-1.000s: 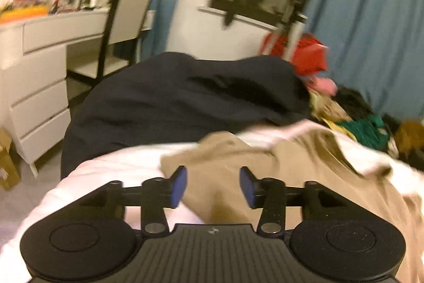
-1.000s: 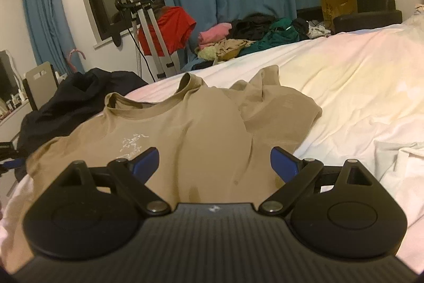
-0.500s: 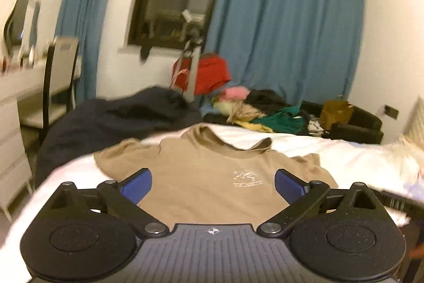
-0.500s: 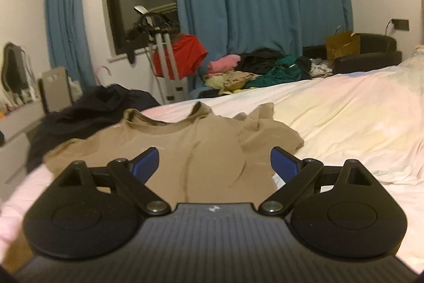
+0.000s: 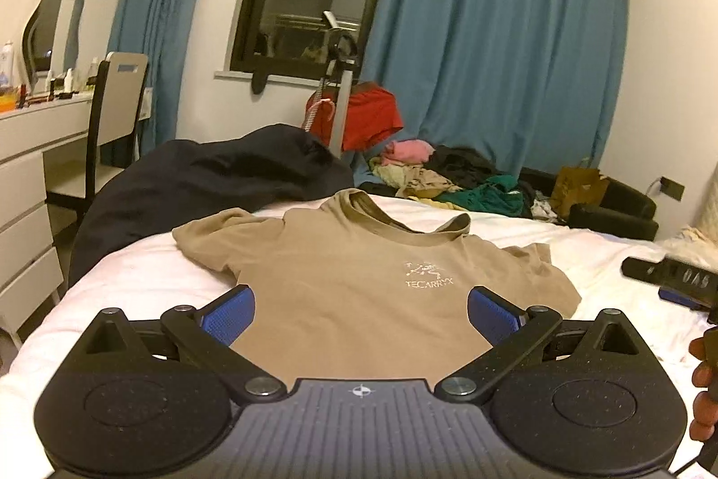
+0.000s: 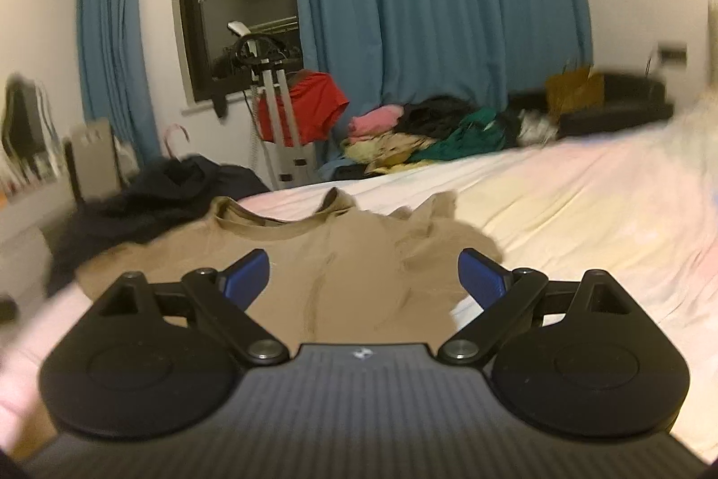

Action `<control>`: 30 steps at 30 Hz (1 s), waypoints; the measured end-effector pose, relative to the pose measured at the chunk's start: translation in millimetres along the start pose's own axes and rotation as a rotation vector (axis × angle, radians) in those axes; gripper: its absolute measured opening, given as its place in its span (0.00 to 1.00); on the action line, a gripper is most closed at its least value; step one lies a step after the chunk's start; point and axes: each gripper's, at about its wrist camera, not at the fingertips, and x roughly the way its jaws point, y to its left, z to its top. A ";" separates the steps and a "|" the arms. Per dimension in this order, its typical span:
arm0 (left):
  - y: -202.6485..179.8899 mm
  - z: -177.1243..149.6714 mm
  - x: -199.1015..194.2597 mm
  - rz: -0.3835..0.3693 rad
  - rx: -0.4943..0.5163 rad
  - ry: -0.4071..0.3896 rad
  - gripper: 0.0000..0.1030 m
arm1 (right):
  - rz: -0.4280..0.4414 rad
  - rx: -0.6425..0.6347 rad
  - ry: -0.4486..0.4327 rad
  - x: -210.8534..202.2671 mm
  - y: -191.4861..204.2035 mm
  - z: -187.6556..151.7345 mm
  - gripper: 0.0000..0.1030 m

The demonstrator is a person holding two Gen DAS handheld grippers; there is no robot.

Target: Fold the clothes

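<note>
Your tan T-shirt [image 5: 359, 290] lies spread, logo up, on the bed [image 5: 597, 254]. Both the left gripper [image 5: 361, 315] and right gripper [image 6: 363, 277] hold their jaws wide open, empty. Pinch each sleeve; the right one looks bunched, though blurred.

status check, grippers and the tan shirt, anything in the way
Left gripper and right gripper open, empty. Tan t-shirt flat on bed, logo up, unfolded. Dark garment beside its left sleeve.

Warm dim indoor light (right view blurred).
</note>
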 end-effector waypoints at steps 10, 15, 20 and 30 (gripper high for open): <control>-5.4 -11.6 14.7 0.013 -0.061 0.044 0.99 | 0.056 0.637 0.083 109.7 -126.2 0.1 0.89; -15.1 -21.5 36.3 0.014 -0.008 0.063 0.99 | 0.027 0.850 0.083 156.9 -185.9 -21.8 0.91; -20.7 -27.1 58.7 -0.020 -0.008 0.090 0.99 | 0.110 0.904 0.085 195.1 -212.2 -36.5 0.88; -33.5 -38.3 76.8 -0.062 0.051 0.117 0.99 | 0.144 0.792 0.126 231.2 -202.5 -29.3 0.62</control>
